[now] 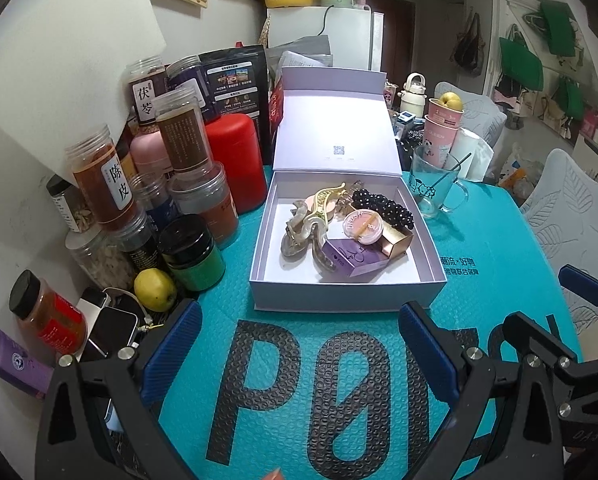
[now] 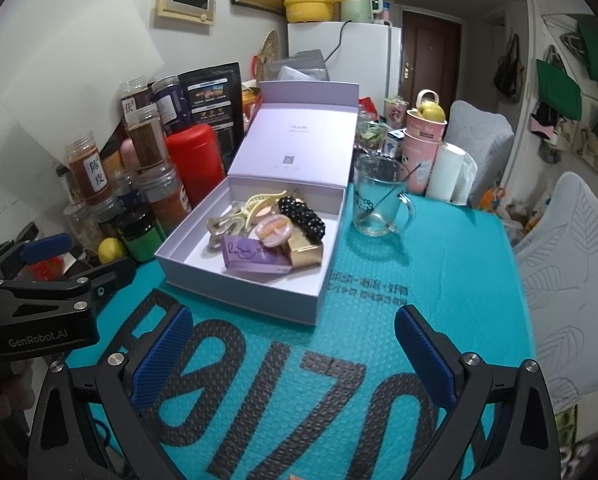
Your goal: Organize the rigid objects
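An open lilac gift box (image 1: pixel 339 296) (image 2: pixel 235 300) sits mid-table on a teal mat, its lid (image 1: pixel 335 132) (image 2: pixel 295 140) standing upright at the back. Inside lie a purple carton (image 1: pixel 347 258) (image 2: pixel 255 258), a round blush compact (image 1: pixel 362 224) (image 2: pixel 273 230), a gold carton (image 1: pixel 397 242) (image 2: pixel 305 254), a black beaded clip (image 1: pixel 383 206) (image 2: pixel 303 214), a yellow claw clip (image 1: pixel 327 196) (image 2: pixel 259 202) and a translucent clip (image 1: pixel 299 232) (image 2: pixel 219 228). My left gripper (image 1: pixel 299 352) (image 2: pixel 83 258) is open and holds nothing, just in front of the box. My right gripper (image 2: pixel 295 356) (image 1: pixel 555 312) is open too, near the box's front right.
Several spice jars (image 1: pixel 103 184), a red canister (image 1: pixel 235 160), a lemon (image 1: pixel 155 290) and phones (image 1: pixel 111 328) crowd the left side. To the right of the box stands a glass mug (image 1: pixel 435 188) (image 2: pixel 375 200) with a stirrer, pink cups (image 1: pixel 443 124) behind it. A padded chair (image 2: pixel 571 280) flanks the right edge.
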Demonstrator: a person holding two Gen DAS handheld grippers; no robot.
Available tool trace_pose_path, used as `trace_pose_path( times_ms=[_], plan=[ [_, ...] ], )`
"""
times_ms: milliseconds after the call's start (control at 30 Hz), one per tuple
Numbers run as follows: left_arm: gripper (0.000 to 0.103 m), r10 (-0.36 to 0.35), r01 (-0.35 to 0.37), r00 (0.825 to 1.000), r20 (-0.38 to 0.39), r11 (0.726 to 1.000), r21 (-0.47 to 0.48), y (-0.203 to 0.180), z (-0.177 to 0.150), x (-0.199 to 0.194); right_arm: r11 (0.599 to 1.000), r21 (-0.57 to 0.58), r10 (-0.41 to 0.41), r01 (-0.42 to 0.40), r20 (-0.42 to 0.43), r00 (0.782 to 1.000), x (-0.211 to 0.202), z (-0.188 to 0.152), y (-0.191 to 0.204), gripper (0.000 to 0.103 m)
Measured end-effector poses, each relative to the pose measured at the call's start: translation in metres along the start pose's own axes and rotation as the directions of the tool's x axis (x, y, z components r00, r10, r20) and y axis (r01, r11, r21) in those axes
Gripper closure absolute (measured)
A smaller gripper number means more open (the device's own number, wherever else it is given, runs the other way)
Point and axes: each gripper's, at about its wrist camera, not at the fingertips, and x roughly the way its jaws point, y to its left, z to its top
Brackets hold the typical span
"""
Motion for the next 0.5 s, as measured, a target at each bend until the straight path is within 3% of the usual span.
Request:
trace_pose_path(
  times_ms=[500],
  plan=[
    [0.003,0.004,-0.004,1.0,0.019,1.0,-0.003,0.0057,0.0048,-0.0037,1.0,-0.004,0.011,-0.011,0.001,1.0,0.0033,0.0028,0.002,0.0]
  ],
)
